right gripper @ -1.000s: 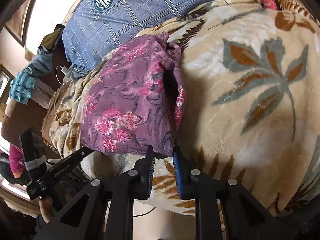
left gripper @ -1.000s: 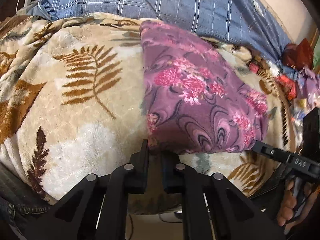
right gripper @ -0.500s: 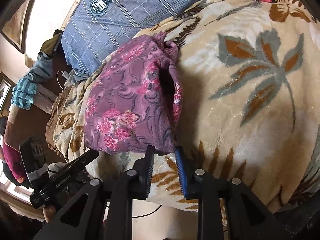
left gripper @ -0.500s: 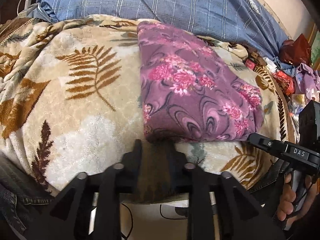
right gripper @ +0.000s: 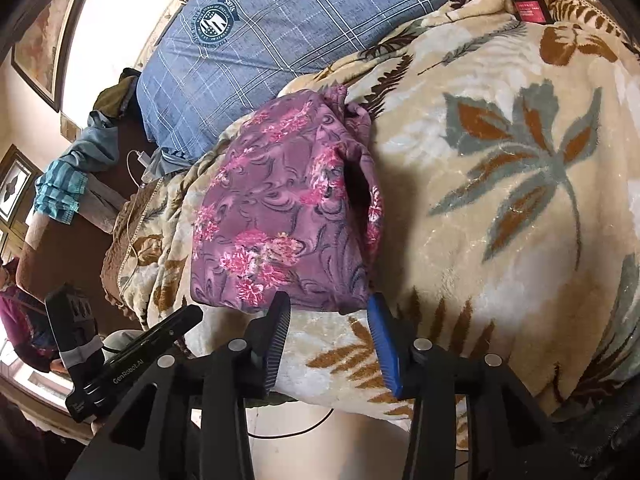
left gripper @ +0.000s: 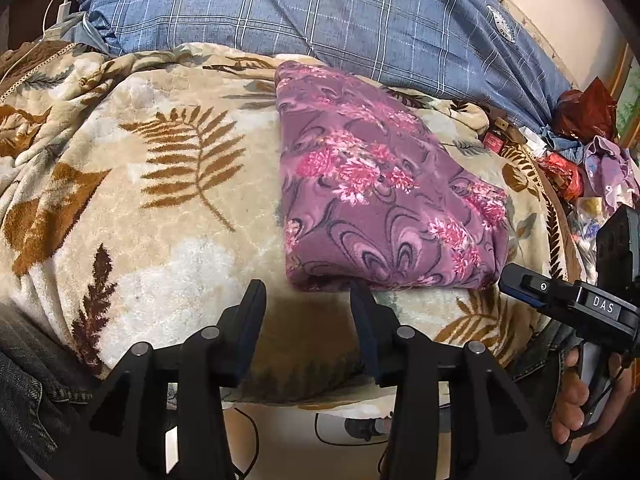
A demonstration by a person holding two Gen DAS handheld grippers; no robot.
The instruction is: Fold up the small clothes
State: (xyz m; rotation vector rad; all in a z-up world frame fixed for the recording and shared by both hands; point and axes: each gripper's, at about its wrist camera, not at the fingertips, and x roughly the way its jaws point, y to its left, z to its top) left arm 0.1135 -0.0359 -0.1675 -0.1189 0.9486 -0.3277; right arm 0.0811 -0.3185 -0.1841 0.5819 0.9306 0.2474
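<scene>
On the bed's leaf-patterned blanket [left gripper: 168,240] lies the folded purple floral garment [left gripper: 384,200], flat and rectangular, near edge close to the blanket's front edge. Behind it, a blue plaid pillow [left gripper: 360,12] against the far side. Just short of the garment's near left corner sits the left gripper [left gripper: 306,292], fingers [left gripper: 252,312] spread apart, just been opening, nothing between them but blanket; right fingertip at or just under the cloth's hem, contact impossible to judge. Over on the other corner, the right gripper [right gripper: 328,304], fingers [right gripper: 380,320] likewise parted and just been opening, tips right at the garment's near edge, cloth released, no pinch on it. Seen from the right wrist, an open fold pocket along the garment's right side. Visible at the left view's right edge: a hand [left gripper: 580,400] wrapped around the right gripper's handle. Clutter of red and purple items [left gripper: 580,152] beyond the blanket's right end.
</scene>
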